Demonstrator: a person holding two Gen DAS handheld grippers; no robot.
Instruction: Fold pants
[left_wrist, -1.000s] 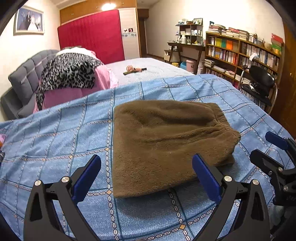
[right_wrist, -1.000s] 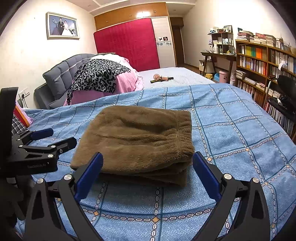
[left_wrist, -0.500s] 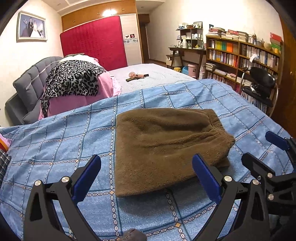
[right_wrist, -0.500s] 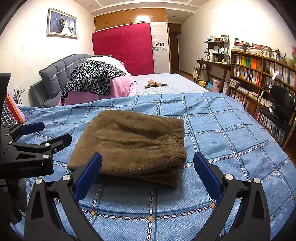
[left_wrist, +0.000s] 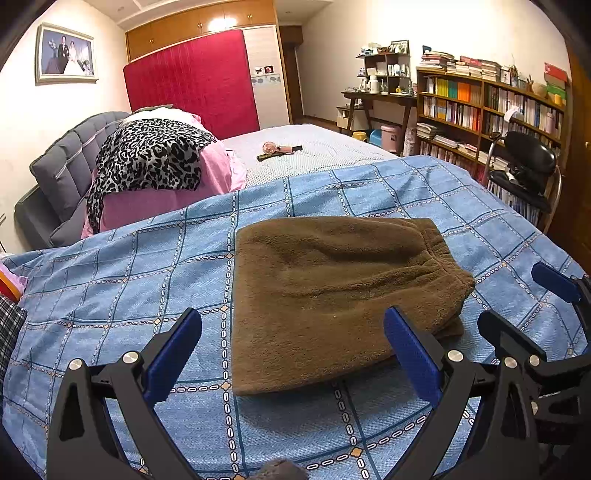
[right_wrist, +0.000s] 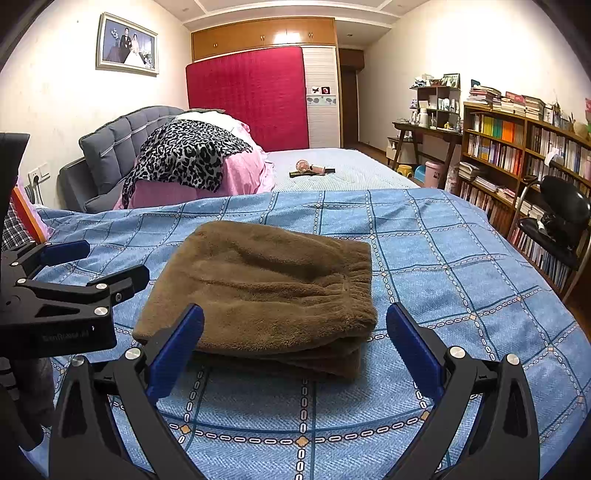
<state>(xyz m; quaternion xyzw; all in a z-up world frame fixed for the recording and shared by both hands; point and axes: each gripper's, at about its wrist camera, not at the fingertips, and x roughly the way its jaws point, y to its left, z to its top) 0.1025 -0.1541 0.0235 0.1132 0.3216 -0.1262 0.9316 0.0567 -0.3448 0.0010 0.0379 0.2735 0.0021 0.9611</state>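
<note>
The brown fleece pants (left_wrist: 332, 295) lie folded into a thick rectangle on the blue checked bedspread (left_wrist: 129, 277), elastic waistband at the right. They also show in the right wrist view (right_wrist: 269, 284) as a stack of layers. My left gripper (left_wrist: 293, 349) is open and empty, held above the near edge of the pants. My right gripper (right_wrist: 295, 345) is open and empty, just in front of the stack. Each gripper shows in the other's view: the right one (left_wrist: 524, 306) at the right, the left one (right_wrist: 92, 266) at the left.
A pink quilt with a leopard-print cloth (left_wrist: 147, 158) is piled at the grey headboard. A small fan (left_wrist: 277, 149) lies on the bare mattress behind. Bookshelves (left_wrist: 491, 107) and a black chair (left_wrist: 528, 166) stand right of the bed. Folded checked cloth (right_wrist: 14, 225) is at the left.
Both grippers have drawn back and risen a little from the folded pants, staying open. The pants have not moved.
</note>
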